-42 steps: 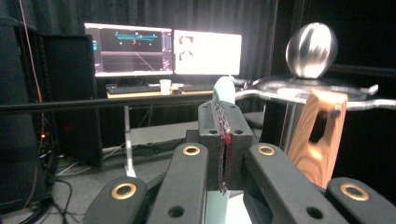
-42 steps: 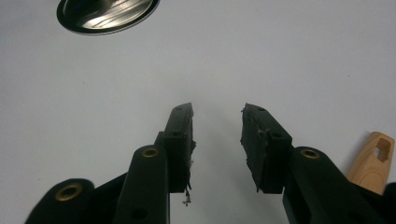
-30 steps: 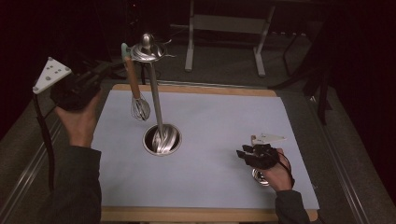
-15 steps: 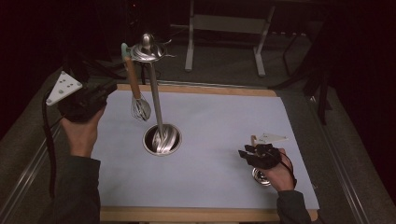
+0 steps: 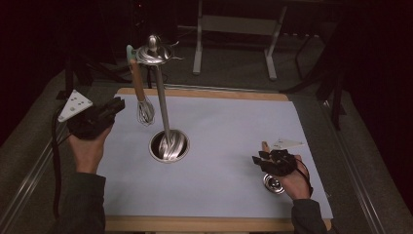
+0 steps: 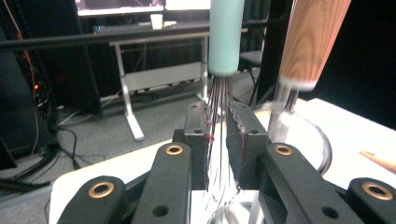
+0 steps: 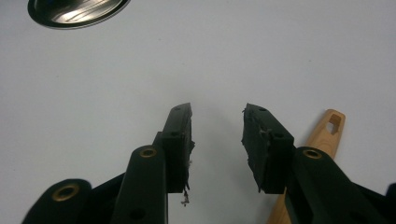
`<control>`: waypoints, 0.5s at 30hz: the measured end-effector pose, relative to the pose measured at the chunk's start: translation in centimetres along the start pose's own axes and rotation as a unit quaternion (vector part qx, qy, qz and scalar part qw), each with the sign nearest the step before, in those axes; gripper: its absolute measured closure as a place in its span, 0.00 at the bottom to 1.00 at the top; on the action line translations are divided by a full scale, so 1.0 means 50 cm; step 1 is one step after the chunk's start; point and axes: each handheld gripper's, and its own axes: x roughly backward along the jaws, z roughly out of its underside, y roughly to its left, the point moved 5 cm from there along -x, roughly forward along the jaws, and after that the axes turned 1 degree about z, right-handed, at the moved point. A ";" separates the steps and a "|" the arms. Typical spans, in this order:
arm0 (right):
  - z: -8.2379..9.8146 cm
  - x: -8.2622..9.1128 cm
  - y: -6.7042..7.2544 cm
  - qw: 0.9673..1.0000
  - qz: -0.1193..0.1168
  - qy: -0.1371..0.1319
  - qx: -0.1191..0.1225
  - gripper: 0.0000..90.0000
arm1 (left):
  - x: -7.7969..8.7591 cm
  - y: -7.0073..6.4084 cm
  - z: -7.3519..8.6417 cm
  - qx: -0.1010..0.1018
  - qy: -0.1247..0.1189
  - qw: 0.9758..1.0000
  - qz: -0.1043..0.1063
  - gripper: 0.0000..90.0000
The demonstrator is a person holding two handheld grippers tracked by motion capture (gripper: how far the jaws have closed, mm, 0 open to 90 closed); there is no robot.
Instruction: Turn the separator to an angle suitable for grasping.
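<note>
The left gripper (image 5: 117,105) has been lowered from its raised position at the far left and now sits just left of the hanging whisk (image 5: 144,111), close above the table's far-left corner. Its jaws have just been opening: in the left gripper view they stand a narrow gap apart with the whisk wires (image 6: 218,107) running between them, and the pads do not appear to press on the wires. The whisk hangs by its wooden handle (image 5: 137,80) from the head of the utensil stand (image 5: 154,52), whose pole rises from a round steel base (image 5: 169,146) near the middle of the white mat (image 5: 234,146); a second, mint-green handle (image 6: 226,35) is seen beside the wooden one in the left gripper view. It is judged that the whisk has just been hung and released, so that placement is complete. The right gripper (image 5: 260,161) has been held in place at the near right, jaws about half open and empty, above a wooden-handled utensil (image 7: 322,135) lying on the mat. That item is judged the next to be picked up.
</note>
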 end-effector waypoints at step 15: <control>0.006 0.006 -0.016 1.000 0.010 0.002 -0.007 0.69 | -0.025 -0.011 0.168 0.037 0.061 0.997 0.000 0.85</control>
